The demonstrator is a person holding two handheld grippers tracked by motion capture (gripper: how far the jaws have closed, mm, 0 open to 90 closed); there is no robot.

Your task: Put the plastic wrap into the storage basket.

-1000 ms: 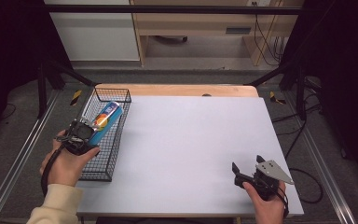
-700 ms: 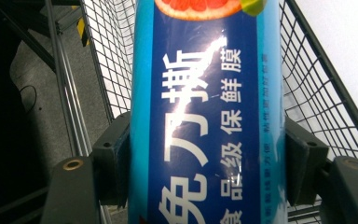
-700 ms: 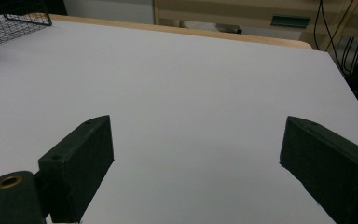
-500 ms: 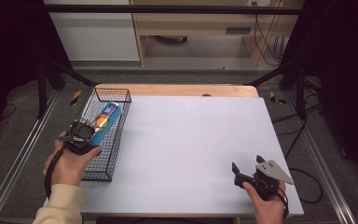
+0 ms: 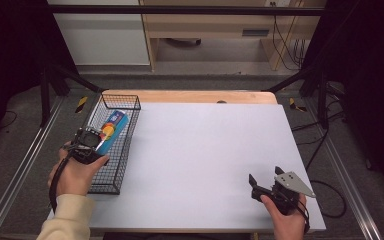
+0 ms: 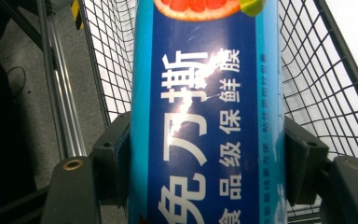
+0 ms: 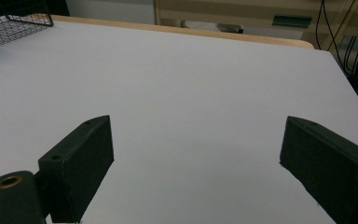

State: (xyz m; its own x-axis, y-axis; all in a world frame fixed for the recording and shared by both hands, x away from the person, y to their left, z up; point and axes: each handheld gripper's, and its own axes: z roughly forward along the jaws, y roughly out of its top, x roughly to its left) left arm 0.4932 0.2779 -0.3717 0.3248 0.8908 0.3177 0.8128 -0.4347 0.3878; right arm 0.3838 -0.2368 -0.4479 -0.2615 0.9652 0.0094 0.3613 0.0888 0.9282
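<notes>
Near right: right gripper (image 5: 264, 186) sits low over the bare white tabletop (image 5: 205, 150) at the near right corner, jaws spread wide with nothing between them; the right gripper view confirms a wide gap and plain table beyond. Near left: left hand (image 5: 75, 172) holds the left gripper (image 5: 91, 142) over the near half of the black wire basket (image 5: 111, 186), which stands along the left edge of the table. Left gripper is clamped on a blue cling film box (image 6: 205, 112), one jaw pressed on each long side, seen clearly in the left gripper view. Box is long and narrow, glossy print with white Chinese characters and a grapefruit picture at the far end; it lies lengthwise in the basket, far end angled toward the far right corner of the basket, near end at the jaws. Cannot tell if it rests on the basket floor or is raised a bit. Handling guess: thin cardboard with a roll inside, so light, fairly stiff along its length but the side walls could dent under hard squeeze; glossy surface likely a bit slippery. Grip sits toward the near end, so the far end may droop or swing; hold nearer the middle across the narrow sides would balance better. Far: wooden table edge (image 5: 195, 96), then floor and shelving.
</notes>
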